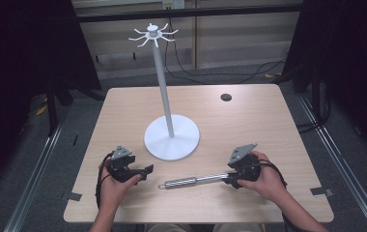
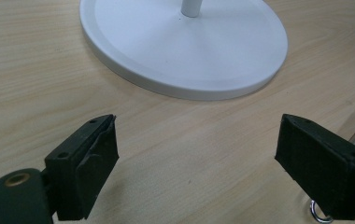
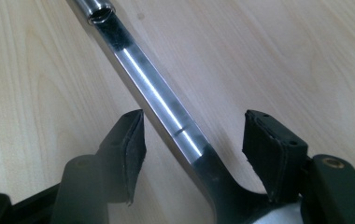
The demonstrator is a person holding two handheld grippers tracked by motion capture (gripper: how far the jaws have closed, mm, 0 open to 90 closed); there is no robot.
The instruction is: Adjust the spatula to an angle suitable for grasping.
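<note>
Right gripper view cuts off the metal rod's (image 3: 159,95) near end beneath my right gripper (image 3: 192,154), whose parted pads aren't pressing it. I see it lying flat, ring end toward my empty, wide-open left gripper (image 1: 145,170).

Left hand (image 1: 115,186): entering from the bottom edge of the high view, forearm angling up and slightly right, fingers wrapping the body of the left gripper (image 1: 148,170). That gripper is lying low and pointing right, its grey three-cornered plate facing up, its cable looping around the wrist; in the left gripper view its two black jaws are standing wide apart with nothing between the pads. Right hand (image 1: 263,180): coming in from the lower right, forearm slanting up and left, palm cupping the right gripper (image 1: 226,179). That gripper is pointing left, plate tilted up, jaws standing parted, neither pad pressing on anything.
</note>
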